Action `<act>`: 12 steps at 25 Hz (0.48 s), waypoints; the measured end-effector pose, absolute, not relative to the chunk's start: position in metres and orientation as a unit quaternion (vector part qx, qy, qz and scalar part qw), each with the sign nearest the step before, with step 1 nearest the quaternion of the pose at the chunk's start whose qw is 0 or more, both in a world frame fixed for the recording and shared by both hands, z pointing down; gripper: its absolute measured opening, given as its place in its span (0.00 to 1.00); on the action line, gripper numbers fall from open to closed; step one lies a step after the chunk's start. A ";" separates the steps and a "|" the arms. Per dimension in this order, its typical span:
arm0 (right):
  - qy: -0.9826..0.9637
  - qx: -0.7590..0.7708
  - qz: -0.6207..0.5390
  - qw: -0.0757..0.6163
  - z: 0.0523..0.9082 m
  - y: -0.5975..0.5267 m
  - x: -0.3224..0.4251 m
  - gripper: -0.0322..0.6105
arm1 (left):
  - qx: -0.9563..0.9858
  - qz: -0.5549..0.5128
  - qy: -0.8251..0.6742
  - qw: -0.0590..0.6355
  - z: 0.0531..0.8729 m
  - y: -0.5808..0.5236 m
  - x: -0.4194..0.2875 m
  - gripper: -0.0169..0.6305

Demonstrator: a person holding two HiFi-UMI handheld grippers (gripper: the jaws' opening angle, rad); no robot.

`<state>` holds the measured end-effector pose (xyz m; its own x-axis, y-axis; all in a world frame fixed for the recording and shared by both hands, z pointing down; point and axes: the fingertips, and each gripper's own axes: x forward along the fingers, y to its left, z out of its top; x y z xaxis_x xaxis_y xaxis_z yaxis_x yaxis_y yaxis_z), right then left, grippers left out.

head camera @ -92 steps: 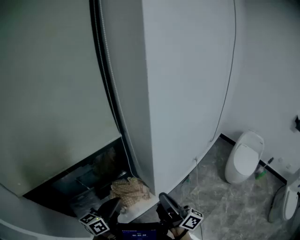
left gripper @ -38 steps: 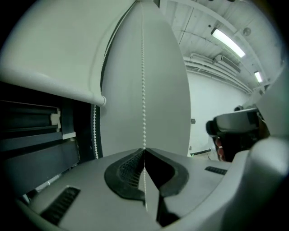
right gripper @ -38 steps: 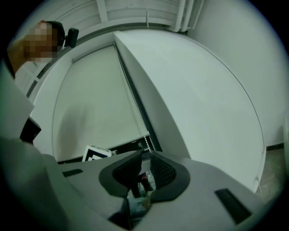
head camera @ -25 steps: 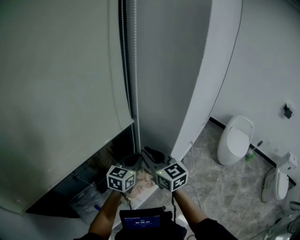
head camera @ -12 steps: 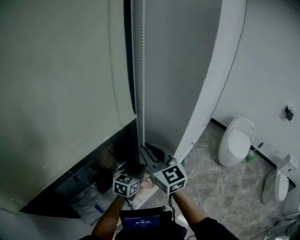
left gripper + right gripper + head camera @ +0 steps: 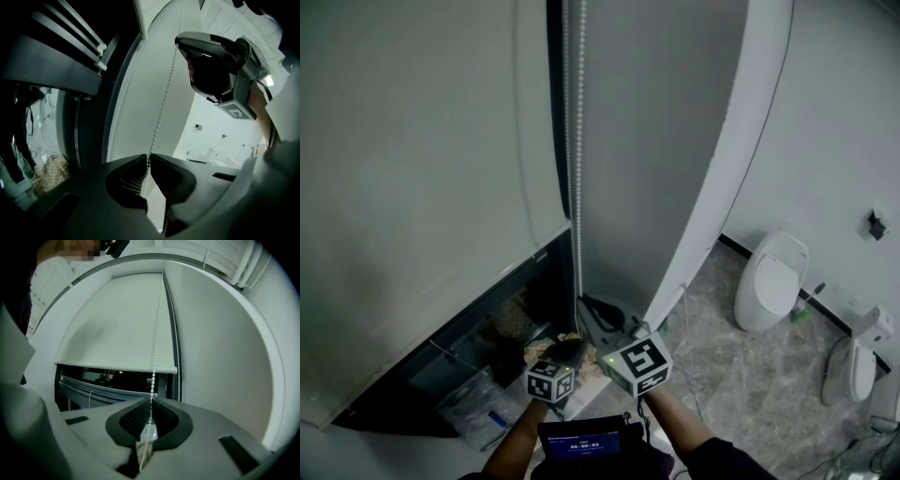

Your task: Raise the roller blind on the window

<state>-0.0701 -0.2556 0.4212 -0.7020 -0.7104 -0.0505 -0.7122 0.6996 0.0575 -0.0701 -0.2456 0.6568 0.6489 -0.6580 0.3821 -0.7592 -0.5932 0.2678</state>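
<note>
Pinching bead chain (image 6: 164, 103) w/ both tools. L tool (image 6: 148, 157): jaws drawn nearly together, chain nipped at the tips. R tool (image 6: 151, 399): jaws closed on same strand, beads running down btwn the pads. Seen from L tool's view, R tool sat higher up the chain than L, strand taut btwn them.

Window: roller blind (image 6: 117, 324) hung over most of the opening. Its bottom bar (image 6: 117, 365) was level, w/ a dark strip of glass (image 6: 108, 378) showing beneath. Chain hung at blind's right edge, btwn blind and white pillar (image 6: 656, 141). A second strand (image 6: 177, 357) hung just beside the gripped one, nearer the frame, touched by neither tool.

Head view: both tools were low and close together, below the blind's bottom edge, forearms reaching up from frame bottom. Small lit screen (image 6: 581, 439) was at the person's chest. White wall-side fixture (image 6: 772, 281) stood on grey marbled floor (image 6: 731, 394), well apart to the right.
</note>
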 end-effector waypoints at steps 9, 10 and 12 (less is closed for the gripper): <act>0.915 -0.398 0.069 -0.011 0.422 -0.267 -0.065 0.08 | 0.901 -0.028 -0.414 0.126 0.513 -0.261 -0.104 0.05; 0.914 -0.400 0.071 -0.010 0.423 -0.268 -0.066 0.08 | 0.905 -0.041 -0.409 0.111 0.493 -0.261 -0.104 0.05; 0.913 -0.402 0.069 -0.004 0.426 -0.271 -0.067 0.08 | 0.911 -0.058 -0.399 0.080 0.456 -0.261 -0.101 0.05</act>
